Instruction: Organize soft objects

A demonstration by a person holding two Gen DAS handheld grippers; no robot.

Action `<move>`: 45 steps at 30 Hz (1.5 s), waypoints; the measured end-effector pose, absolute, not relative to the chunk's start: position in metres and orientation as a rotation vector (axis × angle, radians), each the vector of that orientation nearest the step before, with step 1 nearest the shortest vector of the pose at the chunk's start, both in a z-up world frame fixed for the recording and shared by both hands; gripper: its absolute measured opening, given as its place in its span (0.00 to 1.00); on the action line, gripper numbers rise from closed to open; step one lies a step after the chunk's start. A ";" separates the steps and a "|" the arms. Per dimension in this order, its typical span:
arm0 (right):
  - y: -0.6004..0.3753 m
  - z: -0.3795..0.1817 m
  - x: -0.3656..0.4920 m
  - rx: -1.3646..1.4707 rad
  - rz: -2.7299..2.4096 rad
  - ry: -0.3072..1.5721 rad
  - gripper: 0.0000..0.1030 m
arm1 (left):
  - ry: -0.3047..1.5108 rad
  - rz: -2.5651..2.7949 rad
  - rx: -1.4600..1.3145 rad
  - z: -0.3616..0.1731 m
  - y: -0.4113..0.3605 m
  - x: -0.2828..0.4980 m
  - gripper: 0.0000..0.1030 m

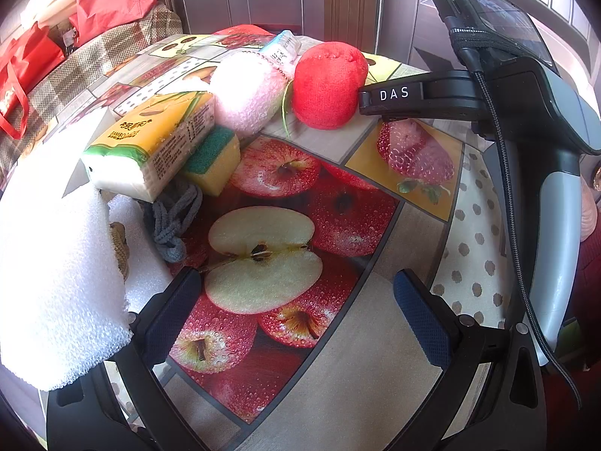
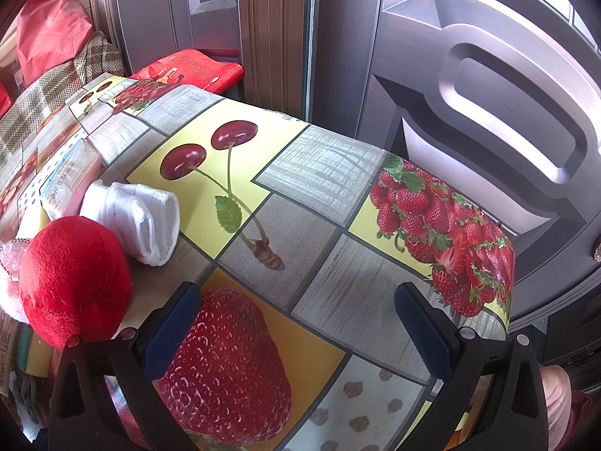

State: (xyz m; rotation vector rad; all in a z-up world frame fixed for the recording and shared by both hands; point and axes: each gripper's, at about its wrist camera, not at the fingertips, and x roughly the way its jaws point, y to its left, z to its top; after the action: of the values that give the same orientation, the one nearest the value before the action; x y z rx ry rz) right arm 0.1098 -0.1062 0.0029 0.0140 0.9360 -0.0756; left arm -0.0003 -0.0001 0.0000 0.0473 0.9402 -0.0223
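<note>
Soft objects are bunched at the table's left and far side. In the left wrist view I see white foam point(image 1: 56, 282), a yellow tissue pack point(image 1: 150, 146), a yellow-green sponge point(image 1: 214, 161), a grey cord bundle point(image 1: 172, 218), a pink fluffy cloth point(image 1: 246, 94) and a red plush ball point(image 1: 326, 84). My left gripper point(image 1: 296, 308) is open and empty over the apple print. The right gripper's finger point(image 1: 394, 94) touches the red ball's right side. In the right wrist view my right gripper point(image 2: 296, 323) is open and empty, the red plush ball point(image 2: 75, 282) just left of it, white socks point(image 2: 139, 218) behind.
The fruit-print tablecloth point(image 2: 319, 188) covers the table; its far edge drops off before a brown metal door point(image 2: 488, 94). A checked sofa with red bags point(image 1: 109, 0) stands at the far left. A small tissue packet point(image 1: 281, 47) lies behind the pink cloth.
</note>
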 end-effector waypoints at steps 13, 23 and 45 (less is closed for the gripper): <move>-0.106 0.003 0.110 0.014 -0.076 0.936 1.00 | 0.941 -0.022 0.047 0.002 0.001 -0.002 0.99; -0.106 0.003 0.110 0.014 -0.076 0.936 1.00 | 0.872 -0.014 -0.010 0.011 0.004 -0.010 0.99; -0.106 0.003 0.110 0.014 -0.076 0.936 1.00 | 0.332 0.203 -0.194 0.121 0.068 -0.135 1.00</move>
State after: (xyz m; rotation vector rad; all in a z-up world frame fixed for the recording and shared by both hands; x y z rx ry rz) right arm 0.1099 -0.1062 0.0028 0.0141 0.9363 -0.0758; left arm -0.1345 0.0682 0.1211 -0.1938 0.3319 0.2028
